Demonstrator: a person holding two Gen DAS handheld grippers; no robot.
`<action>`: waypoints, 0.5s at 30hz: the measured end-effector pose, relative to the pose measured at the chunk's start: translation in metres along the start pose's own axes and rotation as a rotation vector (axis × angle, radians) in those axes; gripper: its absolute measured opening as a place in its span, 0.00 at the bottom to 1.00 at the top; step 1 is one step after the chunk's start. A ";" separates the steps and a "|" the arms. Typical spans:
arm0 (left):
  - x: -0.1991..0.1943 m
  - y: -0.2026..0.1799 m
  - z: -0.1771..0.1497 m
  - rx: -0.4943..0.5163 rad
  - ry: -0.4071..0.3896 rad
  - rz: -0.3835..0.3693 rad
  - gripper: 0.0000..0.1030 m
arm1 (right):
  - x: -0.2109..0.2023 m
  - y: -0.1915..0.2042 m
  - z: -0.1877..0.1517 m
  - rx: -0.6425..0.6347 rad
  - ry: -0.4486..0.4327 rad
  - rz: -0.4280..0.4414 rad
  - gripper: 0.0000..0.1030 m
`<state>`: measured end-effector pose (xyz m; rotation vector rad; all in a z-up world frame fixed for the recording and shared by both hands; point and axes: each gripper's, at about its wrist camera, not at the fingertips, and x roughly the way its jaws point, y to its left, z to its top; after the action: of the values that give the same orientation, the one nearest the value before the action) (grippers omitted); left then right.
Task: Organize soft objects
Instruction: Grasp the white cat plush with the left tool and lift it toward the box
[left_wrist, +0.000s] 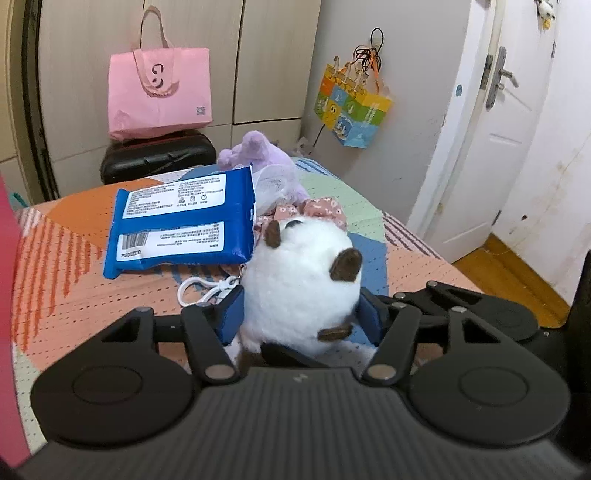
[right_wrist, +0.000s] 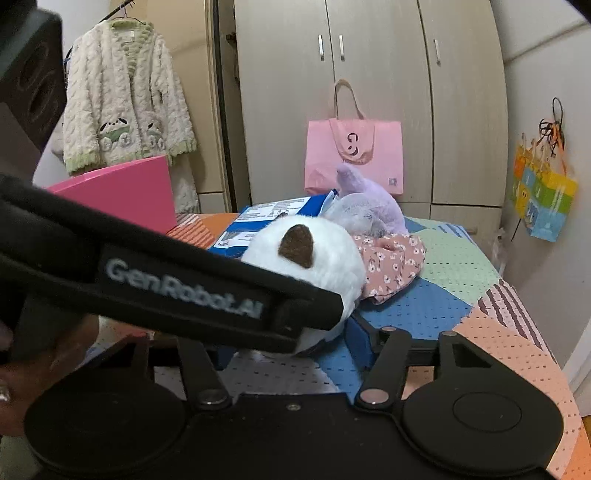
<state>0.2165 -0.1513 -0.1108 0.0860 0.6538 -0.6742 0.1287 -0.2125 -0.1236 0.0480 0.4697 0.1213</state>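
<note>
A white plush cat (left_wrist: 301, 288) with brown ears and a white clip lies on the patterned bed cover (left_wrist: 66, 258). My left gripper (left_wrist: 301, 317) is shut on the plush, its blue pads pressing both sides. Behind it lie a blue wipes pack (left_wrist: 184, 218), a purple plush (left_wrist: 266, 158) and a pink floral cloth (left_wrist: 321, 210). In the right wrist view the white plush (right_wrist: 314, 258) sits just ahead of my right gripper (right_wrist: 291, 347), which is open and empty. The left gripper's strap crosses that view and hides the right gripper's left finger.
A pink box (right_wrist: 122, 192) stands at the bed's left. A pink tote bag (left_wrist: 159, 92) rests on a black case (left_wrist: 159, 157) by the wardrobe. A colourful gift bag (left_wrist: 351, 103) hangs on the wall. A white door (left_wrist: 498, 129) is at the right.
</note>
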 end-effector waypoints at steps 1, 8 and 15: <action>-0.003 -0.003 -0.001 0.007 0.000 0.011 0.60 | -0.002 0.001 0.000 0.002 0.005 0.002 0.61; -0.028 -0.010 -0.008 0.018 0.011 0.054 0.60 | -0.019 0.010 0.005 0.035 0.043 0.037 0.61; -0.062 -0.012 -0.015 0.007 0.034 0.058 0.60 | -0.043 0.029 0.009 0.057 0.085 0.069 0.61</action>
<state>0.1647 -0.1225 -0.0849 0.1227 0.6796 -0.6202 0.0912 -0.1891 -0.0944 0.1152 0.5566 0.1781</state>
